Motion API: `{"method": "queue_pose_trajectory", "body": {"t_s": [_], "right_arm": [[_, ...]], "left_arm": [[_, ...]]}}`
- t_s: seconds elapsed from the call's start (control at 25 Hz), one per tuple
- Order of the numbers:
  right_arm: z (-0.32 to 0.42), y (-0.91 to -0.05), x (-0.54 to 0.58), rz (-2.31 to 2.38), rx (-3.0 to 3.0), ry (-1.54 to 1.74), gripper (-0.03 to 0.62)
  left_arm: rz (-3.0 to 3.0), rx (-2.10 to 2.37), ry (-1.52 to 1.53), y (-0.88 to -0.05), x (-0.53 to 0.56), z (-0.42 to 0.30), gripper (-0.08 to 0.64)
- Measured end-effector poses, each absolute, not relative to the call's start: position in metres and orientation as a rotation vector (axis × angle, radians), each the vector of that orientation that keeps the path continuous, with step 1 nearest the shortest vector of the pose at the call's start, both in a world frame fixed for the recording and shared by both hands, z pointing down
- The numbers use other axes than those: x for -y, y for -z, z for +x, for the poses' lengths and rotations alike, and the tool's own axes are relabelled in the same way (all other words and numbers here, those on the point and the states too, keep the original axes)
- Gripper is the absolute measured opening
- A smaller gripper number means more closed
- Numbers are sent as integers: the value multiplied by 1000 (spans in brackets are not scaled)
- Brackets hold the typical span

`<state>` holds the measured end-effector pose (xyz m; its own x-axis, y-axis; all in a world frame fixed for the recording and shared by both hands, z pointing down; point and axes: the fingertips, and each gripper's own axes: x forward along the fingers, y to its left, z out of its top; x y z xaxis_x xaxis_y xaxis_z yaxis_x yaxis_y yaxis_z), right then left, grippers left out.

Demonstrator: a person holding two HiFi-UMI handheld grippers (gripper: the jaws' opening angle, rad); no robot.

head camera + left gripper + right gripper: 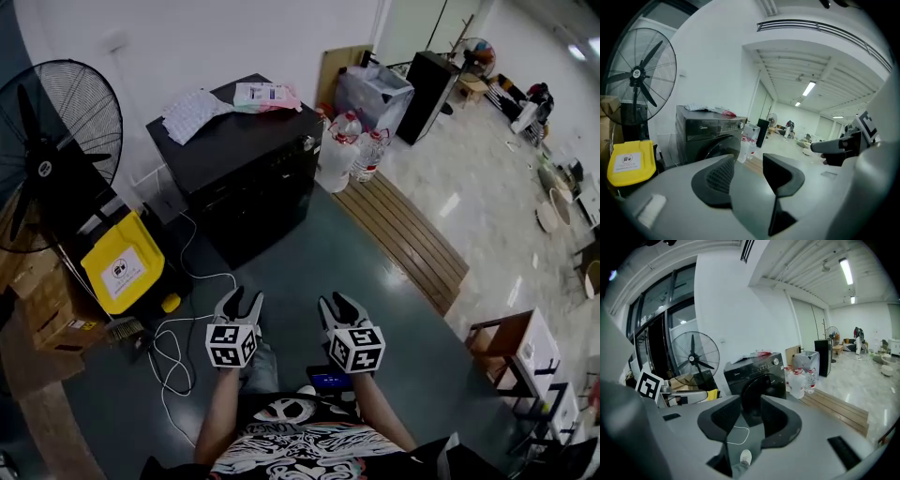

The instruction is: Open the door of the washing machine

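Observation:
A black front-loading washing machine [239, 164] stands against the far wall, and its round door [761, 386] is closed. The machine [710, 131] also appears past the left jaws. Both grippers hang in the air over the dark floor, well short of the machine. My left gripper [241, 302] is open, with only floor between its jaws [747, 164]. My right gripper [339, 305] is open too, and it points toward the door [751, 404]. Neither gripper touches anything.
A big pedestal fan [47, 150], a yellow bin [122, 262] and cardboard boxes [47, 300] stand left of the machine. A white cable [173, 347] loops on the floor. Water bottles [342, 150] and a wooden slat platform [403, 239] lie to its right. Papers [197, 111] rest on top.

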<state>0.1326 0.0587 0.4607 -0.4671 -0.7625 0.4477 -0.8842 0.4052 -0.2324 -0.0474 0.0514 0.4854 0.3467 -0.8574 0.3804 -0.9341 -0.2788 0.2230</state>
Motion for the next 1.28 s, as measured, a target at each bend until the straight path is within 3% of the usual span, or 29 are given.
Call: {"method": "queue_pose_trajectory", "body": {"t_s": [0.6, 1.16, 1.28], "right_arm": [[27, -555, 172, 1526, 2111, -701, 129], [19, -639, 186, 1449, 1961, -806, 126], [24, -648, 182, 1445, 1942, -831, 108]], "left_arm": [[2190, 1344, -580, -641, 178, -158, 186], [2127, 1222, -777, -762, 249, -157, 184], [2150, 1219, -843, -770, 256, -156, 102]]}}
